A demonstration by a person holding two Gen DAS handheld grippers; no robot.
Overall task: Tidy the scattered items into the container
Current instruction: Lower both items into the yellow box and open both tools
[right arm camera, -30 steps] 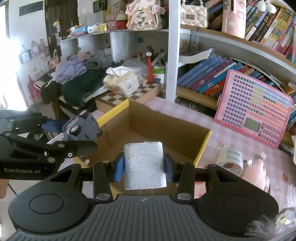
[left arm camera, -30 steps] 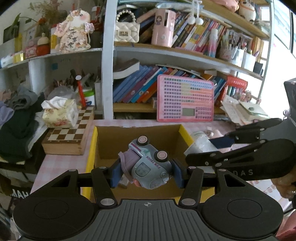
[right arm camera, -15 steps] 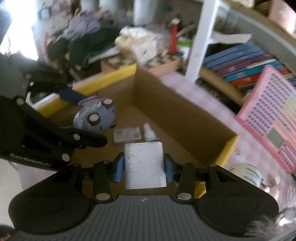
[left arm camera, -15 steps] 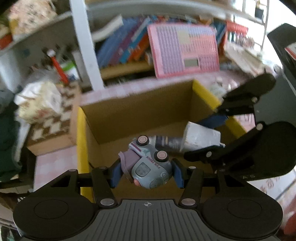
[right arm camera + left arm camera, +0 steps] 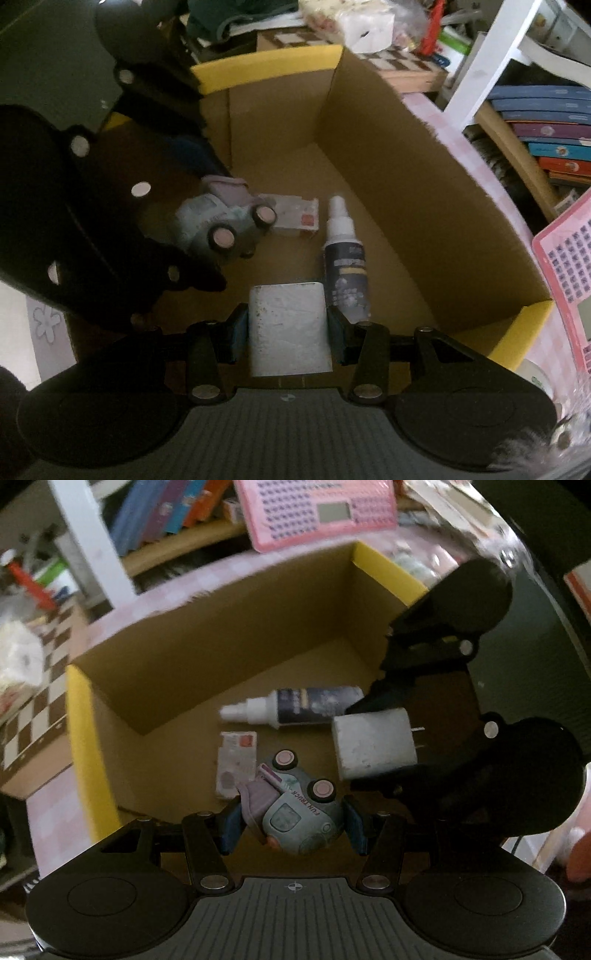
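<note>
Inside: rounded plastic toy truck, boxy white charger, cardboard box.

Left black plastic two-finger gripper: blue pads, silver round screws, ribbed grey base with a small crosshair mark, two round discs. Right black plastic two-finger gripper looks identical, blue pads and silver screws included.

A lived-in home room: books on a white shelf, a chessboard, piled clothes, a pink-checked tabletop.
</note>
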